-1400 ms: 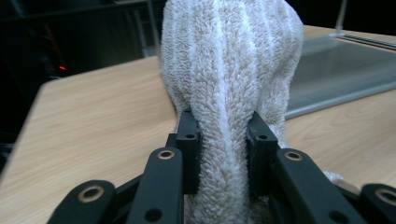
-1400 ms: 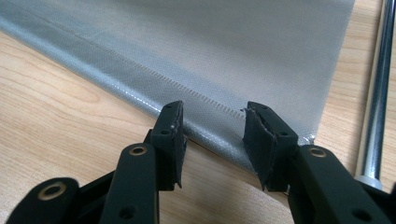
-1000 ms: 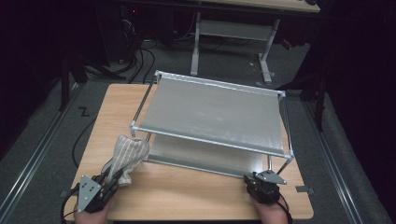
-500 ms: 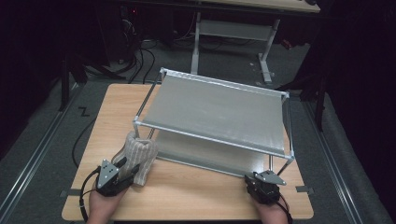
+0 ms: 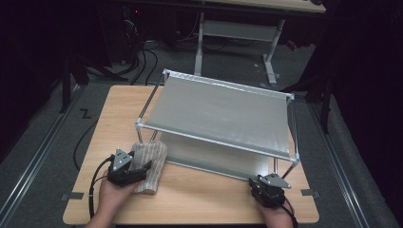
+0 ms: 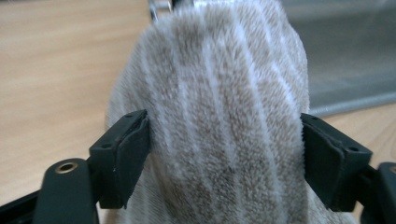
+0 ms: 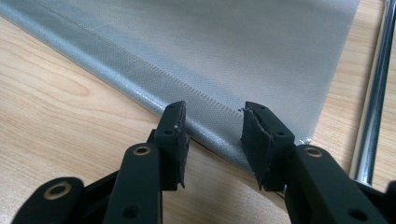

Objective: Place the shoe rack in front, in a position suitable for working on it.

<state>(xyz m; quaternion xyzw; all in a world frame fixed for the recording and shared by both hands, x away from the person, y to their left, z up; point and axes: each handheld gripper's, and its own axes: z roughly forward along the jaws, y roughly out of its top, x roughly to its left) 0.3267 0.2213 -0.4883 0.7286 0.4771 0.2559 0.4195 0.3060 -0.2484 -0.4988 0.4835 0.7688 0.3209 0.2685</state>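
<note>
- The left gripper (image 5: 138,167) sits over the near end of a striped beige towel (image 5: 148,164) that lies on the wooden table (image 5: 199,194), at the rack's (image 5: 218,111) near-left post.
- Its jaws have just been opening; in the left gripper view they stand spread on either side of the towel (image 6: 210,121), which bulges between them. Whether the pads (image 6: 133,154) still brush the pile is hard to tell, but they seem not to pinch it.
- The towel points toward the lower grey shelf (image 5: 209,159), probably so it can slide in under the top one.
- The right gripper (image 7: 212,140) rests at the near-right corner, jaws partly apart and holding nothing, tips just short of the lower shelf's hem (image 7: 187,88), likely waiting to steady the rack.
</note>
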